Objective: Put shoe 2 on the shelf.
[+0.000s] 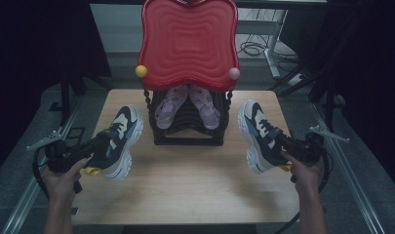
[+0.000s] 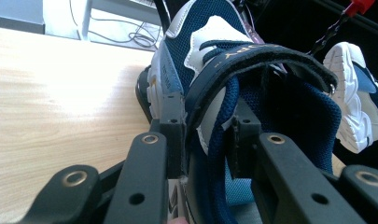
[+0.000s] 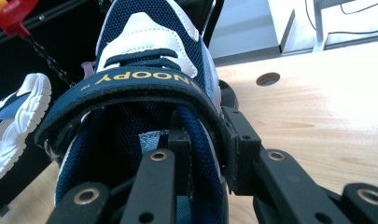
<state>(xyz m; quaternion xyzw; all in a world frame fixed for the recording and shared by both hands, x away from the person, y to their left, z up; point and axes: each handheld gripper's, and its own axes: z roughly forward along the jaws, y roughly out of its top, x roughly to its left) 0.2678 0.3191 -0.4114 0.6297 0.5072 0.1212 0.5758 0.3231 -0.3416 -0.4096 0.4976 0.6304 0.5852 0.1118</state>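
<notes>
Two matching navy, white and light-blue sneakers are held above the wooden table (image 1: pixel 185 190). My left gripper (image 1: pixel 103 146) is shut on the left sneaker (image 1: pixel 122 136) at its collar. In the left gripper view the gripper (image 2: pixel 207 140) has one jaw outside and one inside the sneaker (image 2: pixel 210 51). My right gripper (image 1: pixel 281 144) is shut on the right sneaker (image 1: pixel 256 129) the same way. In the right gripper view the gripper (image 3: pixel 205 135) clamps the side wall of the sneaker (image 3: pixel 144 46) under its strap.
A black rack (image 1: pixel 187 131) stands at the table's back middle, between the two sneakers. It holds a pair of pink shoes (image 1: pixel 185 105) under a red wavy top (image 1: pixel 187 41) with a yellow ball (image 1: pixel 141 71) and a pink ball (image 1: pixel 234 73).
</notes>
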